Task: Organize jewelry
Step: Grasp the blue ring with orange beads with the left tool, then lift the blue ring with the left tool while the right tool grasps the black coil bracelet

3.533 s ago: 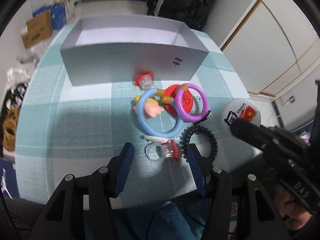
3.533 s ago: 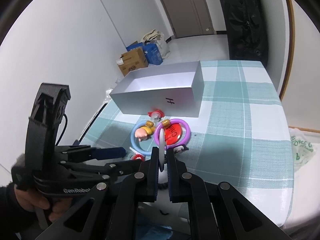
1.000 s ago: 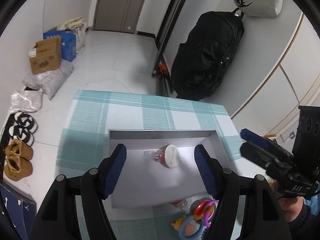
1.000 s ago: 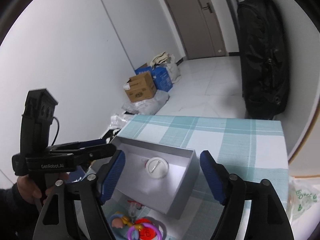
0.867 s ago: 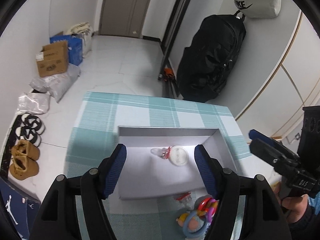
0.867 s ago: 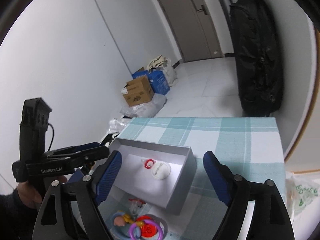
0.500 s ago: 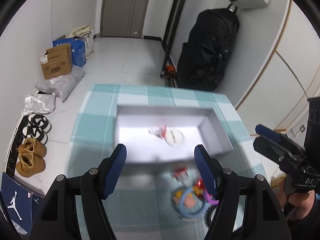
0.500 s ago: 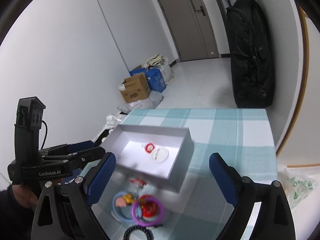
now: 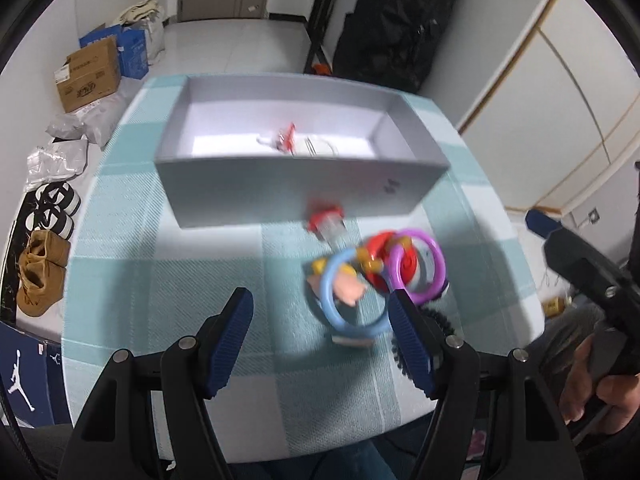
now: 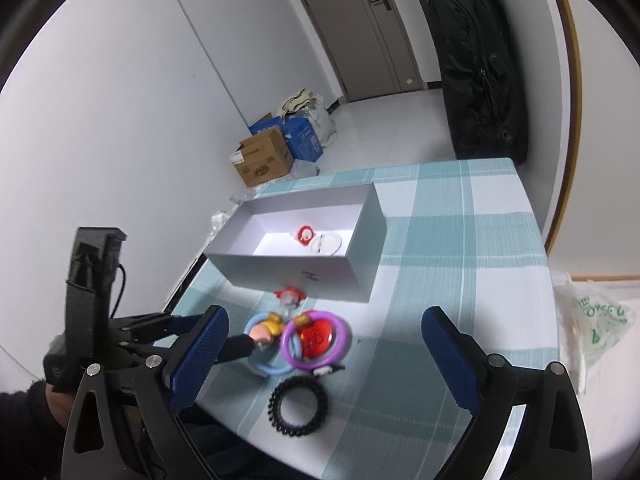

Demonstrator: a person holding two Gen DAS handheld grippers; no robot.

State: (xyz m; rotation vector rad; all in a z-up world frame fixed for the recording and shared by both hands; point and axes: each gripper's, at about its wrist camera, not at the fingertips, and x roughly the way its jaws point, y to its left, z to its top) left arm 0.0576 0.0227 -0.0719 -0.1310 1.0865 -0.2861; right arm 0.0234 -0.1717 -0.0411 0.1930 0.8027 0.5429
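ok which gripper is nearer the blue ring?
Left. The left gripper has a finger reaching right at the blue ring; the right gripper hangs open above and nearer the person.

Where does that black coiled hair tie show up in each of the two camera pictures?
Left wrist view: the black coiled hair tie peeks out low and right of centre, mostly hidden behind the left gripper's right finger.
Right wrist view: the hair tie lies in full sight, low and centre, nearest the camera.
Shared landmark: the purple ring just beyond it.
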